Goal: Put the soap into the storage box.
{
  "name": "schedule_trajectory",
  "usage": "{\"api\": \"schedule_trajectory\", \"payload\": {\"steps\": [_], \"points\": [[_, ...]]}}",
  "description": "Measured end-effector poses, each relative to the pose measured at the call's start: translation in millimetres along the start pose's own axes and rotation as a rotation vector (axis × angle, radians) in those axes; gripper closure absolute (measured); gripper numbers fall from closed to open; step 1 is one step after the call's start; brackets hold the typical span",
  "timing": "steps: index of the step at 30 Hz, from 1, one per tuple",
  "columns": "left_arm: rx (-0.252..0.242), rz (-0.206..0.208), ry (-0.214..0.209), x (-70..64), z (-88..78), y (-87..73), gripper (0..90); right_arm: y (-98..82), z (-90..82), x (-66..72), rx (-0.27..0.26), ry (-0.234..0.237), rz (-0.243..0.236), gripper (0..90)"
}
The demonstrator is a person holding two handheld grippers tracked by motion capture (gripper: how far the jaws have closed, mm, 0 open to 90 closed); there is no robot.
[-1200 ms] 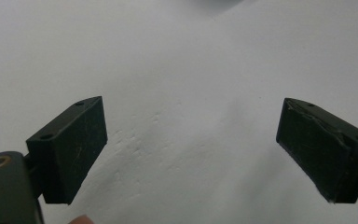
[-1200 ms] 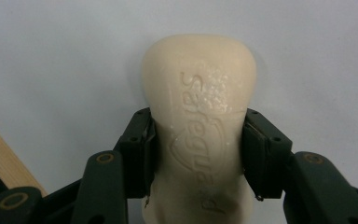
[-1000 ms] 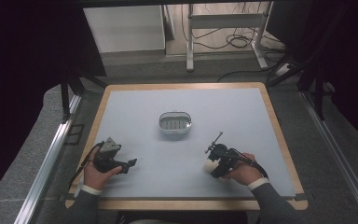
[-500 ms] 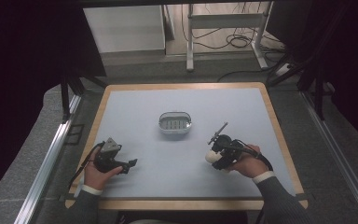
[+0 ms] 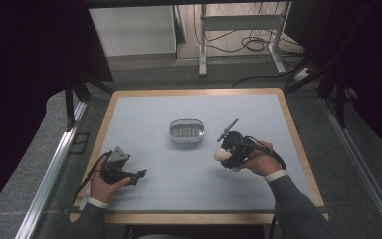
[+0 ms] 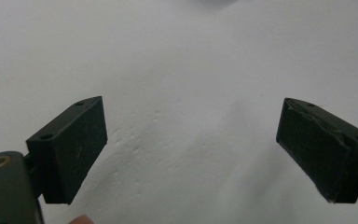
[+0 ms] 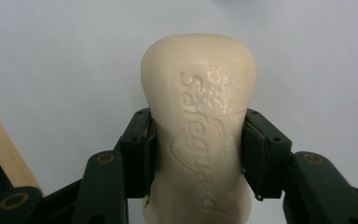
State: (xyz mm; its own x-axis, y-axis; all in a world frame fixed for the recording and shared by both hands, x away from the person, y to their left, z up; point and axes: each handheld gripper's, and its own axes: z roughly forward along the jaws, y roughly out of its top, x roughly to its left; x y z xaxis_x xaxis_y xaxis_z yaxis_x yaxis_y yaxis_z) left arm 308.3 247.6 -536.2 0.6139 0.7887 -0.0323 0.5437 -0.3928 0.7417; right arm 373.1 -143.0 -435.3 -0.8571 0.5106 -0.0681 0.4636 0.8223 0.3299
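A cream bar of soap (image 7: pixel 198 126) with raised lettering sits between the pads of my right gripper (image 7: pixel 198 154), which is shut on it. In the high view the soap (image 5: pixel 222 155) shows as a pale lump at the front of the right gripper (image 5: pixel 227 158), held above the table, right of centre. An oval soap dish (image 5: pixel 187 130) with a slotted floor stands at the table's middle, up and to the left of the soap. My left gripper (image 5: pixel 140 175) rests near the front left; its jaws (image 6: pixel 193 154) stand wide open over bare table.
The pale grey tabletop (image 5: pixel 179 169) has a wooden rim (image 5: pixel 199 217) all round. A strip of that rim (image 7: pixel 2 144) appears at the left of the right gripper view. Metal rails (image 5: pixel 49 174) flank the table, and desk legs and cables (image 5: pixel 238 40) lie beyond it.
My right gripper has risen with the soap and drifted up and to the right in the high view, closer to the dish's right side. The left hand has kept still.
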Motion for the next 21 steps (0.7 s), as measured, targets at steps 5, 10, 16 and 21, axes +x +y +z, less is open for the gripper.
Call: {"api": "schedule_trajectory", "payload": {"steps": [5,10,16,21], "points": [[-0.002,-0.002,0.0,0.1,-0.3,0.0,9.1,4.5,1.4,-3.0,0.0,0.004,-0.01,49.7],[0.002,-0.001,0.0,-0.2,0.6,0.0,9.0,8.7,0.8,-8.3,-0.013,0.001,-0.012,49.6],[0.004,-0.001,0.0,-0.5,1.3,-0.1,9.1,14.1,-0.4,-18.4,-0.023,-0.005,-0.007,49.7],[0.005,0.0,0.0,-0.1,1.3,-0.3,9.0,19.0,-0.4,-25.6,-0.033,-0.019,0.001,49.6]]}}
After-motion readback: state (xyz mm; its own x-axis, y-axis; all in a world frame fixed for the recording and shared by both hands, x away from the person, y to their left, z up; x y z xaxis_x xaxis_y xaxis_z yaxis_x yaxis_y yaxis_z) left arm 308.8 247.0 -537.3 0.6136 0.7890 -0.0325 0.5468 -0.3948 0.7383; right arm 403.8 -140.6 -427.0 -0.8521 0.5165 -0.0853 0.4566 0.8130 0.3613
